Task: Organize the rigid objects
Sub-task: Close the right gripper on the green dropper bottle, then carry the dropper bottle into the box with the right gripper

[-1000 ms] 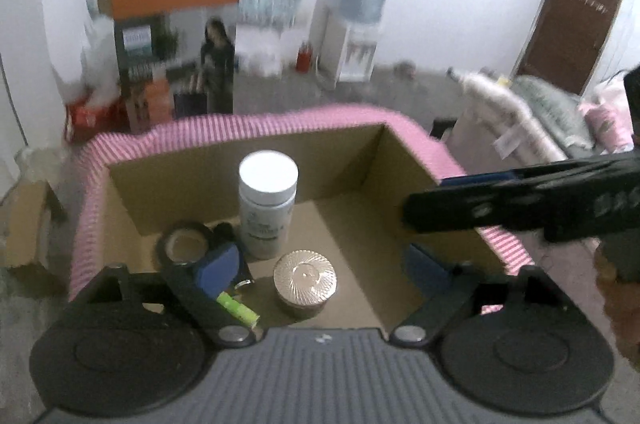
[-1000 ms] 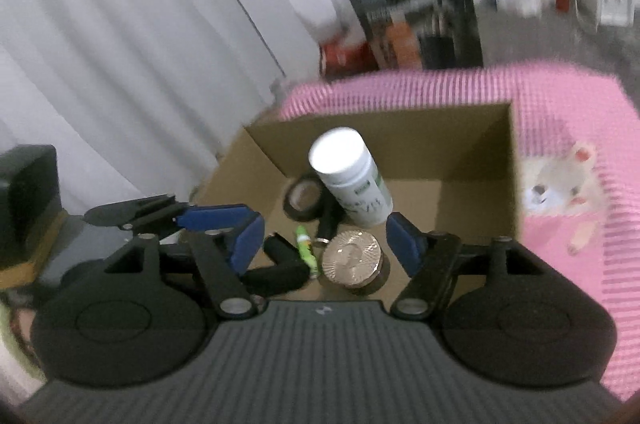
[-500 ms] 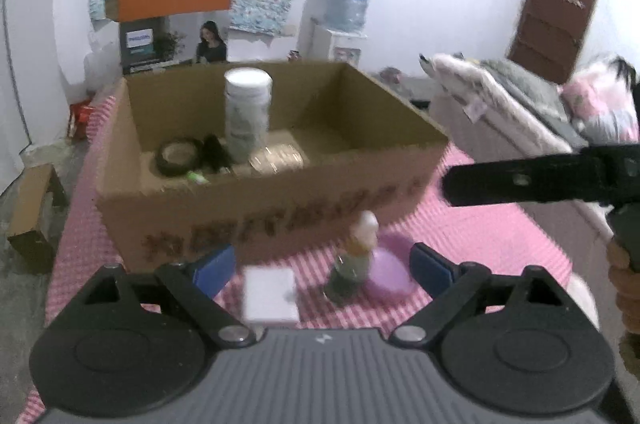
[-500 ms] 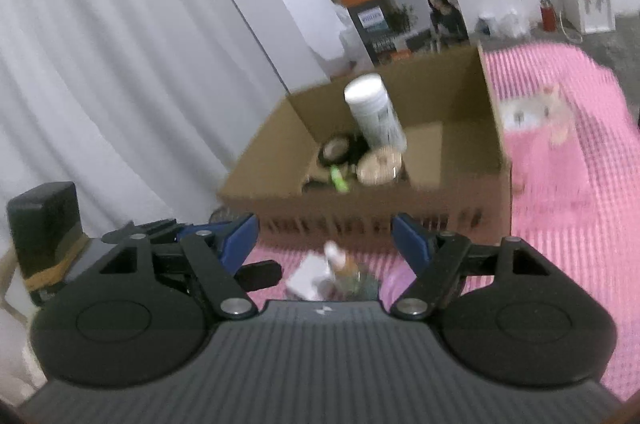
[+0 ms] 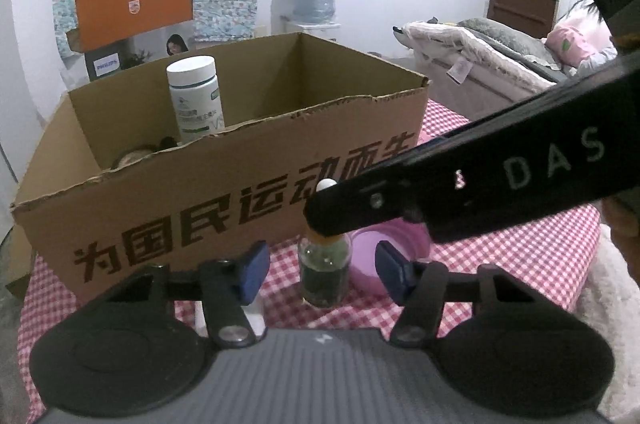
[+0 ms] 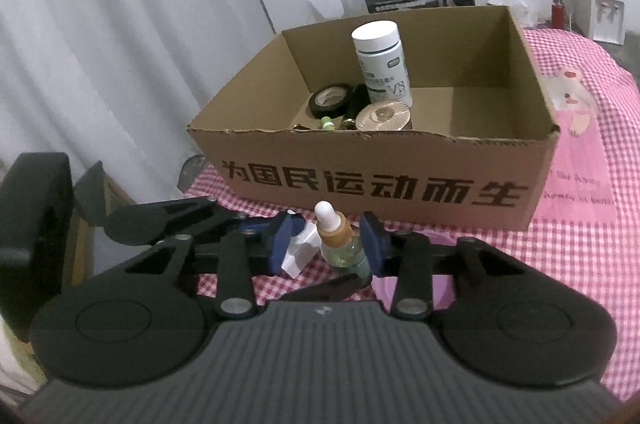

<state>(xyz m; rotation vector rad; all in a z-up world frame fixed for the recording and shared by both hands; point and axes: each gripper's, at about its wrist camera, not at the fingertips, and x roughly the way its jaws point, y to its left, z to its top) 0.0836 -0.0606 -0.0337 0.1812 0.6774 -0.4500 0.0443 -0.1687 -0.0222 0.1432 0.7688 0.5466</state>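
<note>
At six o'clock of the cardboard box [image 6: 400, 179], the dropper bottle [image 6: 340, 244] is standing between the right gripper [image 6: 326, 244] pads, jaws narrowing without touching; left gripper [image 5: 318, 270] likewise. Squeezing the glass body squarely should prevent tipping.

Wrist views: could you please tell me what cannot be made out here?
- Bottle: left view, neck behind a finger of the right gripper.
- White item: both views, grippers cover part; unidentifiable.
- Purple lid: both views, grippers hide most.
- Box contents: left view, near wall hides most; the jar shows.
The left gripper and the right gripper have just been closing, bottle between them.
</note>
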